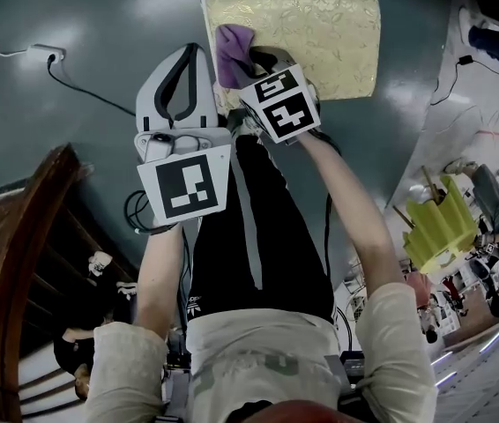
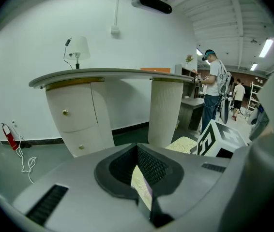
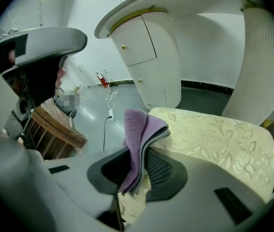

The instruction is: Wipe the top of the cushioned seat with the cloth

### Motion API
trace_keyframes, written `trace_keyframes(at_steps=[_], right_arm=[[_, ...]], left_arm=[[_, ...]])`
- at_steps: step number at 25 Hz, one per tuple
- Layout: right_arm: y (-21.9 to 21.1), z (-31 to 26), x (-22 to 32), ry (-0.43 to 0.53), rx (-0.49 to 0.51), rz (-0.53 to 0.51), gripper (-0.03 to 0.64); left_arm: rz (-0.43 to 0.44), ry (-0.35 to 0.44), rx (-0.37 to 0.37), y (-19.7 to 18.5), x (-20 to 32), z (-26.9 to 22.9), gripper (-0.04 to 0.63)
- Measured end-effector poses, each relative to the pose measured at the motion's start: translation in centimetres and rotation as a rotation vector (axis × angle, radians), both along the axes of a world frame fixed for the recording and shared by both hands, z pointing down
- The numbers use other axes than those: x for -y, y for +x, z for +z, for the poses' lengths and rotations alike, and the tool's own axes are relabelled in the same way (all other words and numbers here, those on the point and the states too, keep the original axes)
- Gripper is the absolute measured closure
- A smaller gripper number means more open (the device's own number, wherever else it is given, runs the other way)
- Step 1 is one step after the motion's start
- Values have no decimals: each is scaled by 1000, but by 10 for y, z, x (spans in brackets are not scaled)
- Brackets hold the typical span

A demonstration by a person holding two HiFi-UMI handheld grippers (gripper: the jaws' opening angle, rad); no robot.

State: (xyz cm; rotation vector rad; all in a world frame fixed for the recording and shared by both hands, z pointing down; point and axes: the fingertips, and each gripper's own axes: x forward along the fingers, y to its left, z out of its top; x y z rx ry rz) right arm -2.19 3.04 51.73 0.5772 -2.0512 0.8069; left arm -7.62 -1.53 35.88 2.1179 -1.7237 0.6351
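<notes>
The cushioned seat (image 1: 311,33) is a pale yellow, leaf-patterned pad on the dark floor at the top of the head view. My right gripper (image 1: 248,62) is over its near left corner, shut on a folded purple cloth (image 1: 229,51). In the right gripper view the cloth (image 3: 139,134) sticks up out of the right gripper (image 3: 142,170), with the seat (image 3: 214,139) spreading beyond it. My left gripper (image 1: 186,55) hovers just left of the seat, jaws together and empty. In the left gripper view the left gripper (image 2: 142,185) shows only a thin slit, with the seat's corner (image 2: 183,145) beyond.
A curved white desk (image 2: 79,115) with a ribbed column (image 2: 166,110) stands behind the seat. A wooden chair frame (image 1: 20,263) is at the left. A power strip with a cable (image 1: 48,55) lies on the floor. A yellow-green rack (image 1: 439,227) stands right. A person (image 2: 213,91) stands farther off.
</notes>
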Motion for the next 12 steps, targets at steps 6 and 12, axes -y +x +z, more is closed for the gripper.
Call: trace_keyframes(at_steps=[6,12], right_arm=[[43,-2,13,30,-57,25,529],[112,0,31,53,-163,55,529]], left_arm=[[26,0,3,14,-1,-1,589],[50,2,13,24,0,-2,589]])
